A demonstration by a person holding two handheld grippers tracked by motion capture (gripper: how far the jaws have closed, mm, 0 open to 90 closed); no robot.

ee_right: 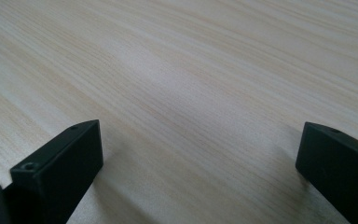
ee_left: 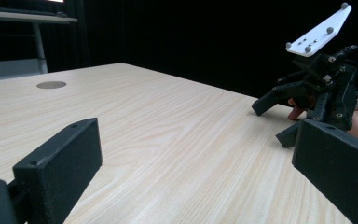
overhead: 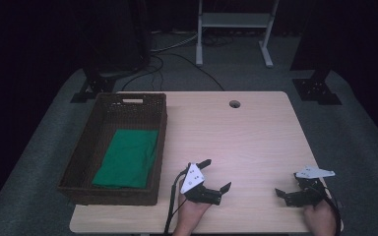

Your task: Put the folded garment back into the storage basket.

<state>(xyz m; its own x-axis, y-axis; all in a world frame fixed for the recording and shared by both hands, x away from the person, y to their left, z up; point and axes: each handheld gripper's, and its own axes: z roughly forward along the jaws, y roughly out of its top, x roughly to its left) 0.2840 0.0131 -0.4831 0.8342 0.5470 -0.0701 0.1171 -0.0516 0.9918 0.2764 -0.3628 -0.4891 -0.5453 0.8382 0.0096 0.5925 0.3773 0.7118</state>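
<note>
Pale wooden table (overhead: 246, 128), dark room.

Brown wicker basket (overhead: 128, 105) sits on the left part of the light wood surface (overhead: 241, 142), long axis running away from the person, handle slot in the far wall. Inside lies a green cloth (overhead: 127, 158), folded flat into a rough rectangle, covering the near half of the basket floor; far half bare. Cloth looks smooth, edges roughly parallel to the basket walls. Left hand-held gripper (overhead: 215, 174) is just beside the basket's near right corner, not touching, jaws apart
</note>
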